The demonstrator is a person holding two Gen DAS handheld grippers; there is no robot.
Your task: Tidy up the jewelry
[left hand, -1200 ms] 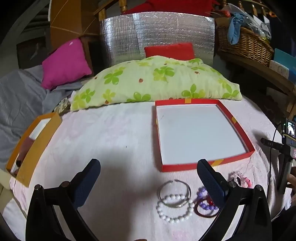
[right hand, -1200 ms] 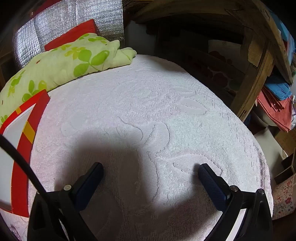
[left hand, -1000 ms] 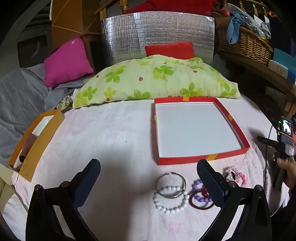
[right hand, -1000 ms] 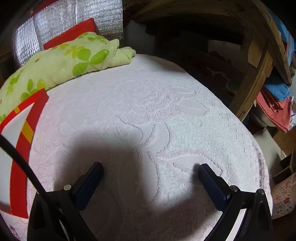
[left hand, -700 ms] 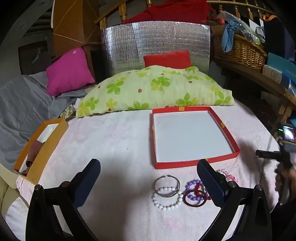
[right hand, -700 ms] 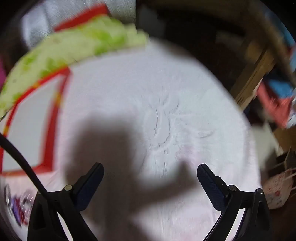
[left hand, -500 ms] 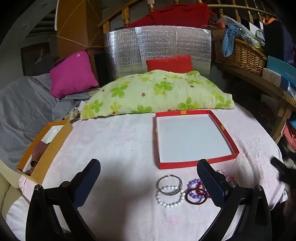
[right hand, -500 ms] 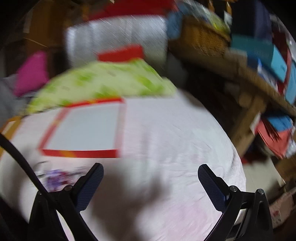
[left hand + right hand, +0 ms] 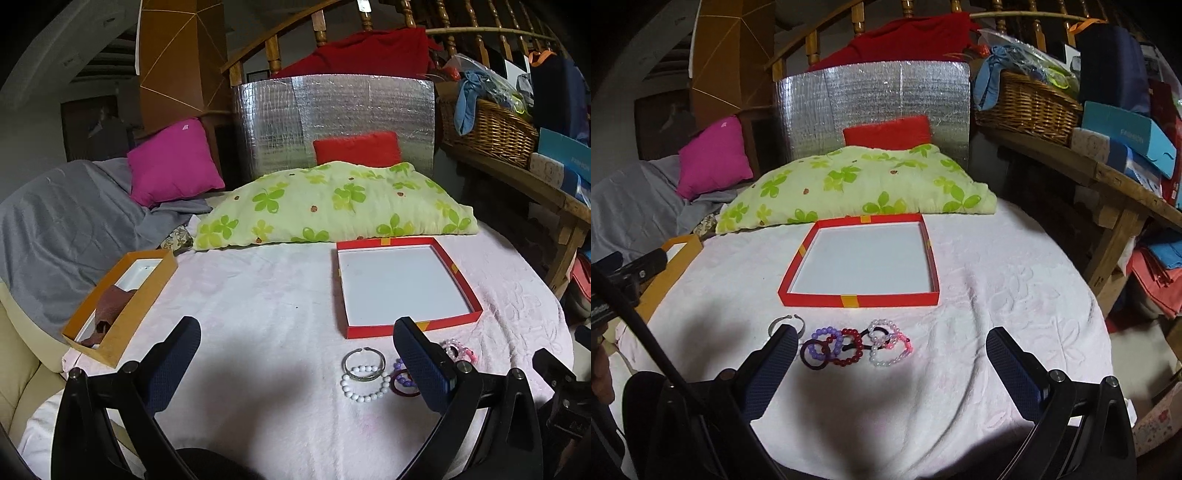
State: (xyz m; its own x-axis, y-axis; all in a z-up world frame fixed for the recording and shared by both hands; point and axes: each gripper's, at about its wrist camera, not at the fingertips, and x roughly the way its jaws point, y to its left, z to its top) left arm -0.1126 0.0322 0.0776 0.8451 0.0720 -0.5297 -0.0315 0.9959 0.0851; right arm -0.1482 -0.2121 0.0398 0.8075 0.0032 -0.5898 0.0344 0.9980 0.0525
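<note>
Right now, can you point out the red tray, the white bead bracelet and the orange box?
red tray [image 9: 862, 298]: right wrist view, near wall.
white bead bracelet [image 9: 365, 396]: left wrist view, front beads.
orange box [image 9: 127, 324]: left wrist view, right wall.

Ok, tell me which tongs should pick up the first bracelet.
Probably right: the right tongs hang open facing the beaded bracelets, framed between them; the left tongs centre on bare white cloth.

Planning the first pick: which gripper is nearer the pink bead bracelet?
Right. The pink bracelet lies between the right gripper's open fingers, just ahead; in the left view it sits outside the left gripper, past its right finger.
</note>
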